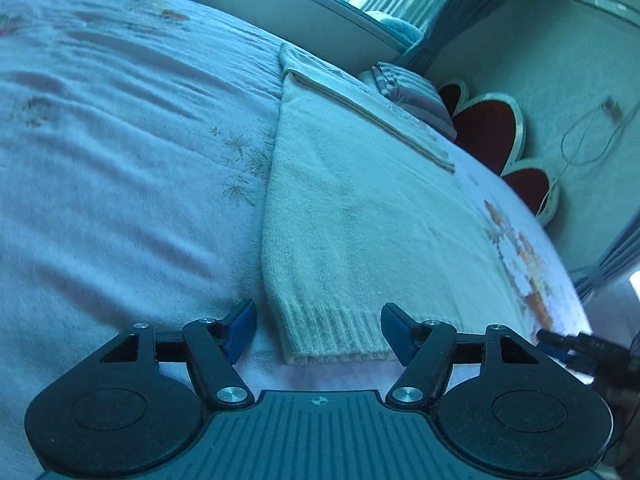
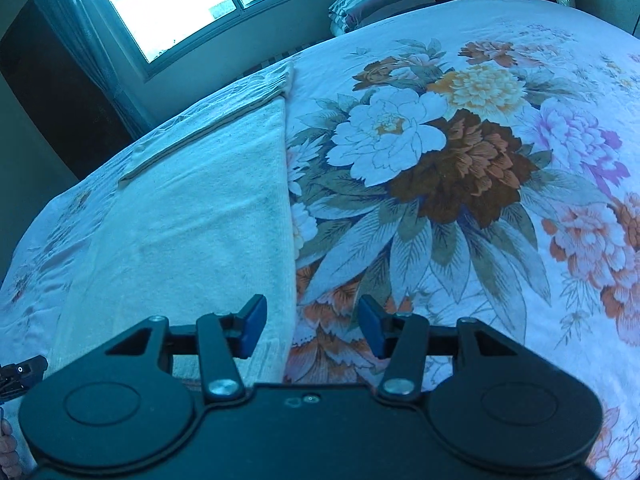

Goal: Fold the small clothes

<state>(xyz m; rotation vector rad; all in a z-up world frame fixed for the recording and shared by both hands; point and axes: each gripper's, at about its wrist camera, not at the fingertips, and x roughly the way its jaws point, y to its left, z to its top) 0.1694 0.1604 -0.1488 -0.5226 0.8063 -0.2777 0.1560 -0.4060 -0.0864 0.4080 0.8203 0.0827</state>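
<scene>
A cream knitted sweater [image 1: 360,208] lies flat on the flowered bed sheet [image 1: 120,160], folded into a long strip with a sleeve laid across its far end. Its ribbed hem [image 1: 332,332] is nearest me. My left gripper [image 1: 318,330] is open, its blue pads standing either side of the hem's left part without pressing it. In the right wrist view the sweater [image 2: 192,220] fills the left half. My right gripper [image 2: 312,330] is open over the sweater's right edge, one pad above the knit and one above the sheet [image 2: 440,160]. Each gripper shows at the edge of the other's view.
A striped pillow [image 1: 416,96] lies at the head of the bed, in front of a red petal-shaped headboard [image 1: 484,132]. A white cable [image 1: 580,140] hangs on the wall. A window [image 2: 168,4] with a curtain [image 2: 80,20] is beyond the bed's far side.
</scene>
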